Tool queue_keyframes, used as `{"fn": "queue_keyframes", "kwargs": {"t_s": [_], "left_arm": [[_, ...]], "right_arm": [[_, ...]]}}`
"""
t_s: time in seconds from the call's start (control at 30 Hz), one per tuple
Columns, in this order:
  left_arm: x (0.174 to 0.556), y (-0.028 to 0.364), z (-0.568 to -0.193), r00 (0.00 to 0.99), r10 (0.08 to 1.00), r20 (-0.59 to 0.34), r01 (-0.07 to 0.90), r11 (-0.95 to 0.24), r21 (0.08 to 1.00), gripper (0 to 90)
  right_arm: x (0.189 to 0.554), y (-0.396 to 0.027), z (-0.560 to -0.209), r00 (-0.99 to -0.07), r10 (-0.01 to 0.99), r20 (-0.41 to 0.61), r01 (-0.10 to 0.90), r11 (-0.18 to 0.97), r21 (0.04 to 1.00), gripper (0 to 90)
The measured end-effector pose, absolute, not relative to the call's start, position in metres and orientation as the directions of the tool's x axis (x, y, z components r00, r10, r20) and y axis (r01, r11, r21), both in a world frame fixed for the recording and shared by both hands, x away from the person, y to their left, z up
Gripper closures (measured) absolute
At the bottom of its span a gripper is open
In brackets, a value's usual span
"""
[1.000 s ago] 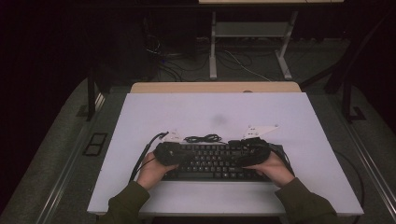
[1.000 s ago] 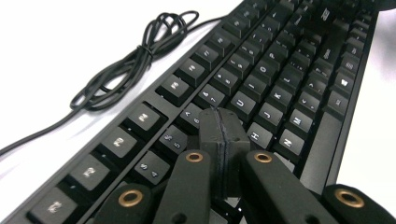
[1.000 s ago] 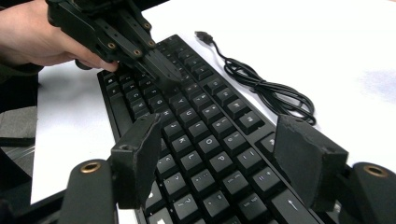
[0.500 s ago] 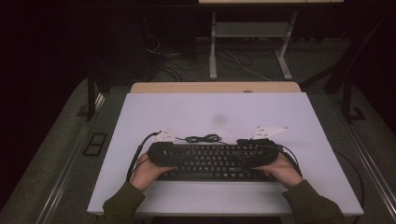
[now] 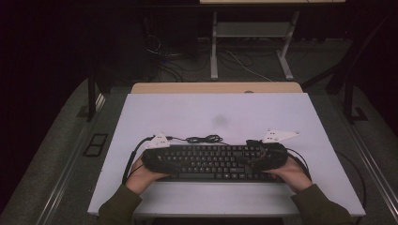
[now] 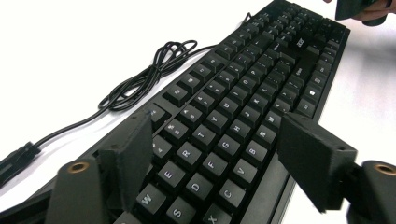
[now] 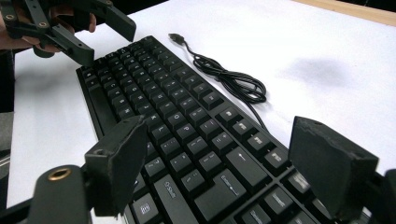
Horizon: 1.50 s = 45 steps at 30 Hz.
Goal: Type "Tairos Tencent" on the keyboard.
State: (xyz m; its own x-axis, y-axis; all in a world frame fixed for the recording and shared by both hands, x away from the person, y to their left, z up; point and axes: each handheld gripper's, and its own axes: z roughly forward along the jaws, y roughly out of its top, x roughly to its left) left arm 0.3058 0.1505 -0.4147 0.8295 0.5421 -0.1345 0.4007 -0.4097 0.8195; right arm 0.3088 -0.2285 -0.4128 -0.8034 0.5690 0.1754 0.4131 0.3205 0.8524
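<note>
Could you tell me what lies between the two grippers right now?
The black keyboard spans the whole stretch from the left gripper to the right gripper, seen in the high view.

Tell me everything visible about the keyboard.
The keyboard is black, full-size, apparently plastic, with pale legends on its keys. It lies flat at the near edge of the white table, long side across. Its thin black cable runs from the back edge and lies loosely coiled on the table behind it, ending in a USB plug. The left gripper and the right gripper sit at its two ends, jaws open astride it; whether they touch it cannot be told.
</note>
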Motion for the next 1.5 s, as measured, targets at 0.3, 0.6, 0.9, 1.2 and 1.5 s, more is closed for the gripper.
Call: {"fn": "queue_keyframes", "kwargs": {"t_s": [0.3,0.6,0.9,1.2,1.5], "left_arm": [[0.299,0.162,-0.418,0.815,0.565,-0.129,0.395,-0.380,0.836,18.1],[0.293,0.175,-0.421,0.793,0.595,-0.126,0.403,-0.358,0.842,13.4],[0.291,0.181,-0.423,0.784,0.609,-0.118,0.404,-0.358,0.842,6.5],[0.288,0.182,-0.425,0.781,0.611,-0.126,0.418,-0.362,0.833,0.0],[0.287,0.181,-0.425,0.788,0.605,-0.117,0.410,-0.372,0.833,0.0]], "right_arm": [[0.302,-0.241,-0.416,-0.789,0.593,0.159,0.411,0.317,0.855,17.9],[0.294,-0.256,-0.418,-0.777,0.611,0.154,0.411,0.305,0.859,17.8],[0.284,-0.273,-0.422,-0.770,0.621,0.145,0.409,0.305,0.860,17.7],[0.275,-0.289,-0.425,-0.758,0.636,0.142,0.404,0.287,0.868,17.5],[0.270,-0.304,-0.429,-0.740,0.657,0.144,0.416,0.280,0.865,17.3]]}}
